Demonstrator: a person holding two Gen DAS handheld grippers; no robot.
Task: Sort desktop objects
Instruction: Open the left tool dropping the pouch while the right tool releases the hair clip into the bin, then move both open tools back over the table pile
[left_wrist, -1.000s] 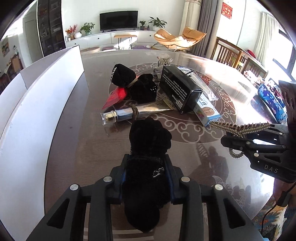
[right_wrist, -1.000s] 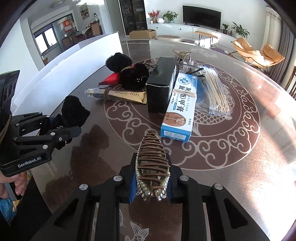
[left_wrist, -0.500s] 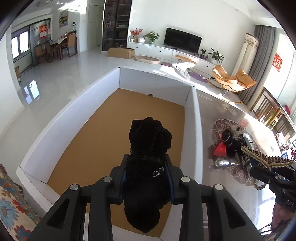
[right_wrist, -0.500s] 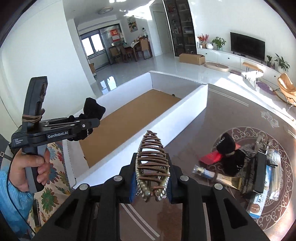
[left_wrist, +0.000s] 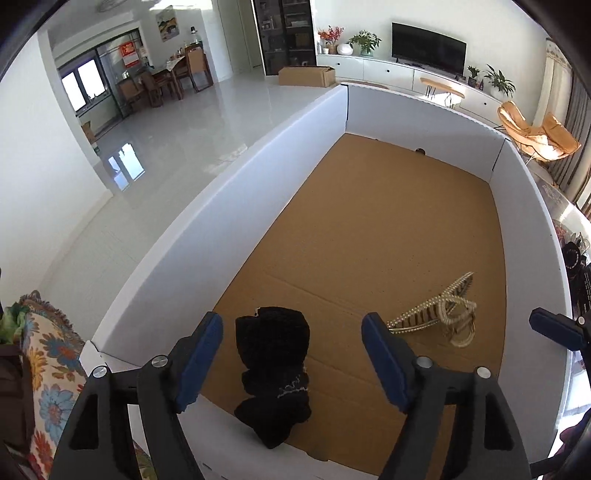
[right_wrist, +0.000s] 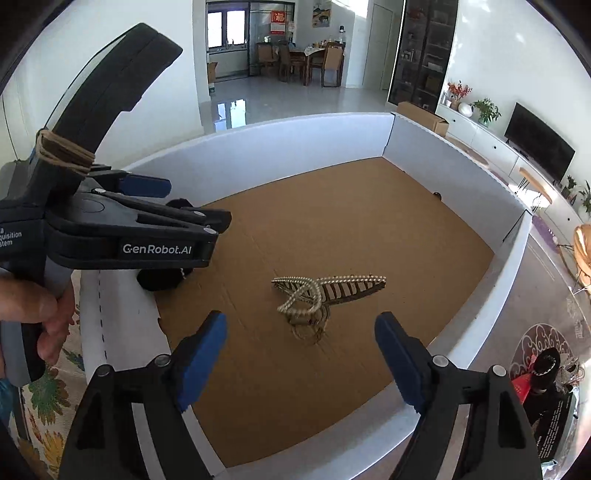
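Seen only from the right wrist: a hand (right_wrist: 40, 317) at 9 o'clock clasping the handle of the left gripper (right_wrist: 192, 206), plus leftover clutter (right_wrist: 543, 373) on the dark table at 4 o'clock, beyond the box wall. Seen only from the left wrist: a flowered cloth (left_wrist: 48, 369) at 8 o'clock outside the box. Left gripper (left_wrist: 291, 354) released, jaws opening, black scrunchie (left_wrist: 275, 373) between the blue pads but touched by neither, lying at 6 o'clock by the near wall. Right gripper (right_wrist: 301, 360) likewise released, jaws opening, nothing between them; pearl hair clip (right_wrist: 325, 291) flat on the brown floor of the white box (right_wrist: 295, 144), near centre. From the left wrist, clip (left_wrist: 439, 314) at 4 o'clock, well apart from the scrunchie. In the right view, scrunchie (right_wrist: 162, 280) mostly hidden behind the left gripper's body.
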